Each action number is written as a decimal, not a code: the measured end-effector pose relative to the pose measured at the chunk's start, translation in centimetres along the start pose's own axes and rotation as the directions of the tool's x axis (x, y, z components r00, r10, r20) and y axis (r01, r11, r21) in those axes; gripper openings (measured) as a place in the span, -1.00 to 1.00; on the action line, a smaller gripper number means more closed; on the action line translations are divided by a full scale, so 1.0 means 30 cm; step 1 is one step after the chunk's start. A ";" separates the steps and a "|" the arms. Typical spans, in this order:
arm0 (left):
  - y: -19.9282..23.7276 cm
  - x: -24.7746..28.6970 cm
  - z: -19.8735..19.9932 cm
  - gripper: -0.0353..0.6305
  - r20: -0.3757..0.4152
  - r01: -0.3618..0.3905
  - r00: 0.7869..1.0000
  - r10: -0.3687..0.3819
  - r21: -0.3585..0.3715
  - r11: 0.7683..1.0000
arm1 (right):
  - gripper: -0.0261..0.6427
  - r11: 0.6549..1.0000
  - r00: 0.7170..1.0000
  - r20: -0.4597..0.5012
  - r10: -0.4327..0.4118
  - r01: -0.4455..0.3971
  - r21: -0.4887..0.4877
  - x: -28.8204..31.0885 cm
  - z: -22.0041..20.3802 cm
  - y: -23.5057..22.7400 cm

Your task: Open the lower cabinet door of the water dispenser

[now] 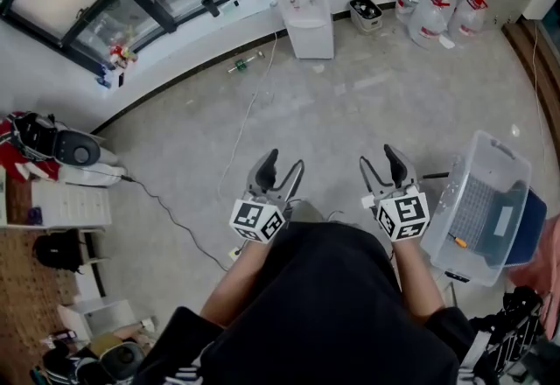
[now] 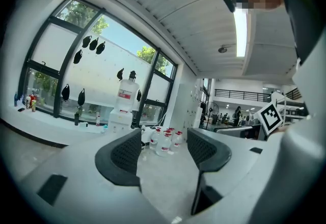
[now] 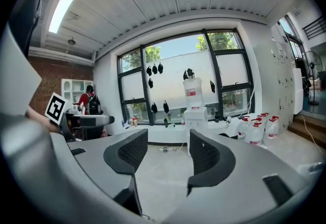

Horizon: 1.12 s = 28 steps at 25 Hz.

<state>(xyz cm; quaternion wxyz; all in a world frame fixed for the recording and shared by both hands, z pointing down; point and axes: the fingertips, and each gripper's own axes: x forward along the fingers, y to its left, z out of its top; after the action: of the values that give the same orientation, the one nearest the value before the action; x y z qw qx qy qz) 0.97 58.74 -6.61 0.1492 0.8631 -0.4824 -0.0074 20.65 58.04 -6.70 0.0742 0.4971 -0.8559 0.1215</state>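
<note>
The white water dispenser (image 1: 302, 11) stands far across the floor against the window ledge, with a bottle on top and its lower cabinet door (image 1: 311, 40) shut. It also shows small in the left gripper view as the dispenser (image 2: 122, 112) and in the right gripper view as the dispenser (image 3: 195, 114). My left gripper (image 1: 282, 166) and right gripper (image 1: 379, 163) are held side by side close to my body, both far from the dispenser. Each stands open with only bare floor between the jaws, as the left gripper (image 2: 163, 149) and the right gripper (image 3: 168, 151) show in their own views.
Several large water jugs (image 1: 433, 11) cluster right of the dispenser, with a small bin (image 1: 366, 14) beside it. A clear plastic crate (image 1: 481, 208) sits at my right. A cable (image 1: 249, 112) trails over the concrete floor. Clutter and a white shelf (image 1: 61, 199) fill the left.
</note>
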 end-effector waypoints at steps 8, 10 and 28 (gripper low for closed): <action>0.029 0.053 0.032 -0.12 0.018 -0.019 1.000 0.019 -0.001 1.000 | -0.25 0.997 1.000 -0.025 0.003 -0.002 0.073 0.042 -0.039 -0.021; 0.050 0.066 0.037 -0.12 0.019 -0.021 1.000 0.022 -0.004 1.000 | -0.25 0.997 0.999 -0.035 0.007 -0.004 0.077 0.067 -0.043 -0.022; 0.643 0.466 0.080 -0.12 0.000 -0.042 0.999 0.042 -0.096 0.994 | -0.25 0.997 0.991 -0.129 -0.028 0.037 0.072 0.660 0.030 -0.137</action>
<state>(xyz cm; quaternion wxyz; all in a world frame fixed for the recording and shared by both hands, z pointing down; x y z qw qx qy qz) -7.96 37.02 -1.95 0.1902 0.8446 -0.4997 -0.0284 14.42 39.32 -2.11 0.1125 0.5047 -0.8360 0.1834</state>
